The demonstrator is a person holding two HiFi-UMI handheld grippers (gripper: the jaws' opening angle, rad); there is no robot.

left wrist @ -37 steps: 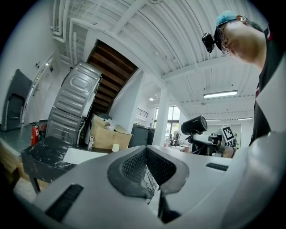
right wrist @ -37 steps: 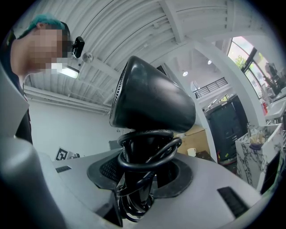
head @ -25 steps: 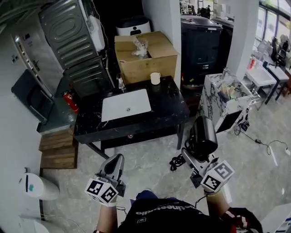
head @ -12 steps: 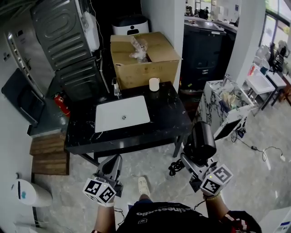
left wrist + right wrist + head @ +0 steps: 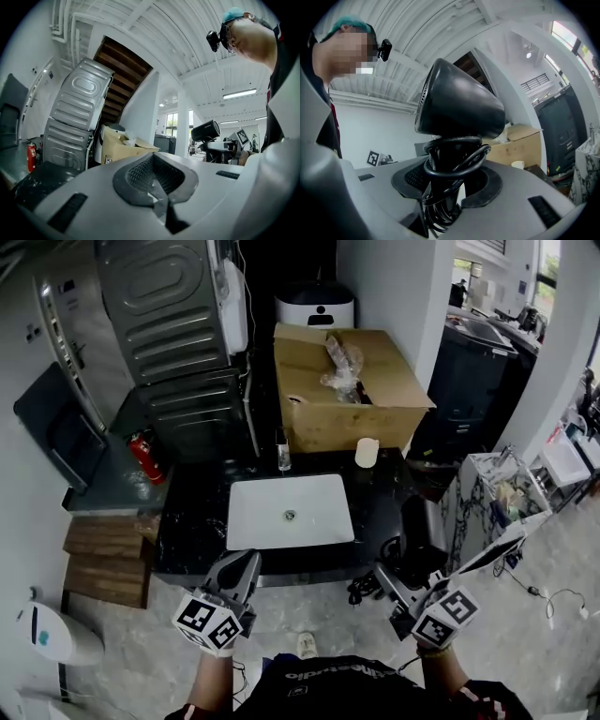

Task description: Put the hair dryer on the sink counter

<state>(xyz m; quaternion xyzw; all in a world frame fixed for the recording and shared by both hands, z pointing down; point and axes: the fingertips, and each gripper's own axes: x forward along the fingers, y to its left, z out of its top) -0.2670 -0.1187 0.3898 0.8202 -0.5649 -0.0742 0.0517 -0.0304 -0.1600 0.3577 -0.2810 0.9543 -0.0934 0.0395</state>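
My right gripper (image 5: 396,575) is shut on the handle of the black hair dryer (image 5: 421,527), whose cord is wound round the handle. In the right gripper view the hair dryer (image 5: 459,103) stands upright between the jaws of the right gripper (image 5: 443,190), barrel at the top. It hangs just off the front right corner of the black marble sink counter (image 5: 192,521) with its white basin (image 5: 314,521). My left gripper (image 5: 240,570) is shut and holds nothing, in front of the counter's front edge. The left gripper view shows the left gripper (image 5: 158,199) and the hair dryer (image 5: 205,131) off to the right.
A faucet (image 5: 281,456) and a white cup (image 5: 367,453) stand at the counter's back edge, before an open cardboard box (image 5: 361,395). Grey machines (image 5: 169,315) lean at the back left. A fire extinguisher (image 5: 145,456), wooden steps (image 5: 103,559) and a white bin (image 5: 42,634) are on the left.
The person has walked up to the counter, which now lies just ahead of both grippers. The right gripper still holds the hair dryer upright; the left stays shut.
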